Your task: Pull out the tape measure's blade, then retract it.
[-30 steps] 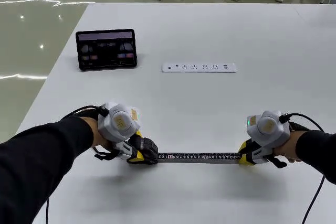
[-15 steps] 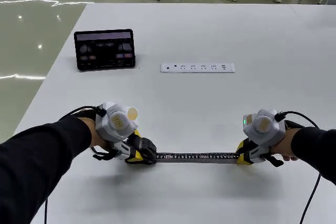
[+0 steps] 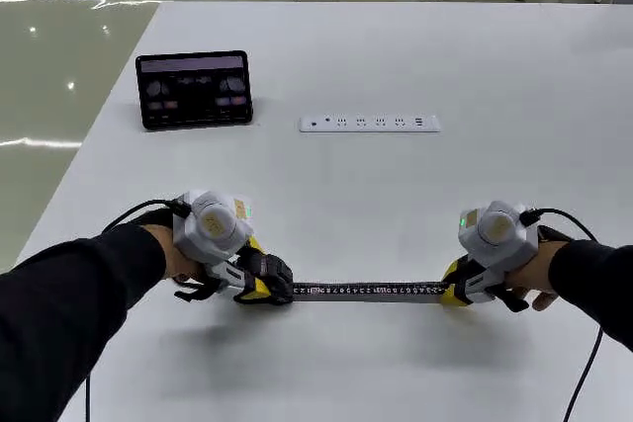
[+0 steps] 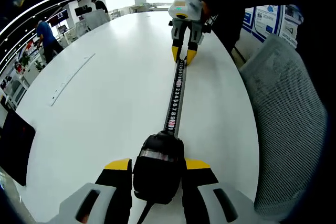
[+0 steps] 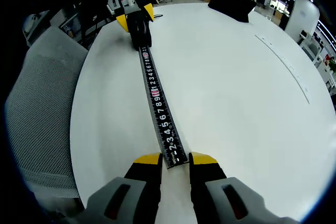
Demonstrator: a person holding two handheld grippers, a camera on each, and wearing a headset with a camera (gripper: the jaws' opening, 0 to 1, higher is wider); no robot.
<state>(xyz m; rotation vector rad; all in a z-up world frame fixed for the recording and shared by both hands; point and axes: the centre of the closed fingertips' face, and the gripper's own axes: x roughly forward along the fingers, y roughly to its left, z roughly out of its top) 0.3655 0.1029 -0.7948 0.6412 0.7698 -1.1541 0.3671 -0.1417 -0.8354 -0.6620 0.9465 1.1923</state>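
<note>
- My left gripper (image 3: pixel 259 289) has its jaws clamped on the black body of the tape measure (image 3: pixel 269 279). They're open only as wide as the case, with a yellow tip pressed on each side, which is really clear in the left gripper view.
- My right gripper (image 3: pixel 453 294) is closed down to a narrow gap, pinching the free end of the blade (image 3: pixel 371 292). In the right gripper view the blade's end sits right between my two yellow tips, low numbers nearest to me.
- The blade is out and stretched flat and straight between the two grippers, lying on the white table (image 3: pixel 396 205).
- Using the power strip (image 3: pixel 369 123) as my marker, the whole tape sits on my side of it, well apart, and runs roughly parallel to it.
- The case is a little past the strip's left end and the blade tip is about level with its right end.
- A tablet (image 3: pixel 194 89) with a dark screen lies left of the strip, near it but not touching.
- Both my hands are down at the table, one on each side of the strip's span, sleeves black.
- A grey mesh chair (image 4: pixel 294 119) is off the table edge on the side away from the strip.
</note>
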